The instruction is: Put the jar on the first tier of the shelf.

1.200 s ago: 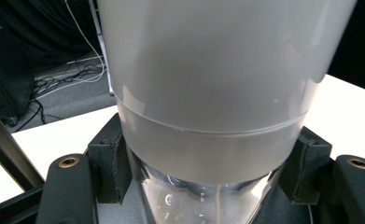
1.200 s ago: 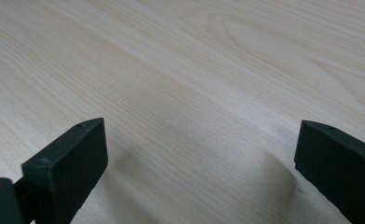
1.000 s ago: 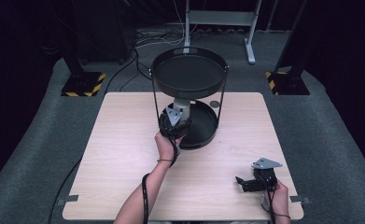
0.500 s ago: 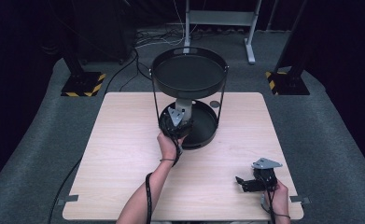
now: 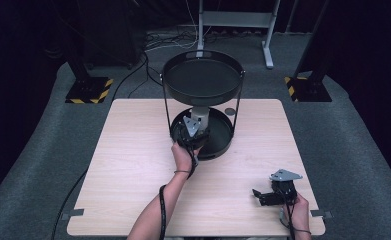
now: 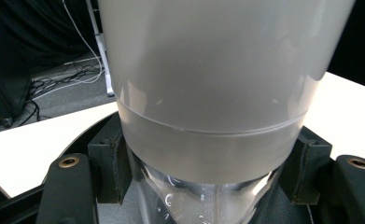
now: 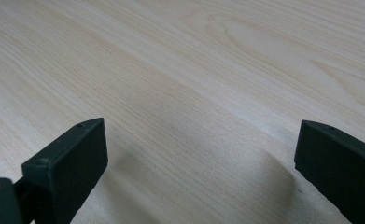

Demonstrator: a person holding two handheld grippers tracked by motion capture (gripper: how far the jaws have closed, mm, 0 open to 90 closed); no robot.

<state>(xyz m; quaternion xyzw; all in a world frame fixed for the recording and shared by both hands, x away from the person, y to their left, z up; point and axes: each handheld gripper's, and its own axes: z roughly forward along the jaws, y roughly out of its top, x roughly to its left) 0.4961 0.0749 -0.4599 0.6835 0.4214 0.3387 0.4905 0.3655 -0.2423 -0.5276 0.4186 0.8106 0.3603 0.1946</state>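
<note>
Your left gripper reaches into the lower tier of the black two-tier stand that sits at the far middle of the counter, and its jaws are clamped on a pale grey cup standing upright there. In the left gripper view the cup rises straight up between the two jaws, its frosted wall pressed on both sides by the pads, with a clear glossy part showing lower down between them. The upper tier is a round black tray with a raised rim, carried on thin rods above the lower one, and it sits directly over the cup. A small dark round thing lies on the counter just behind the lower tier, on its right side; what it is cannot be told. Your left hand and forearm come up from the bottom of the high view toward the stand. Your right gripper rests low over the near right corner of the counter, well apart from the stand, held by your right hand. Its jaws stand wide with nothing between them, and in the right gripper view bare pale wood grain lies in the gap.
</note>
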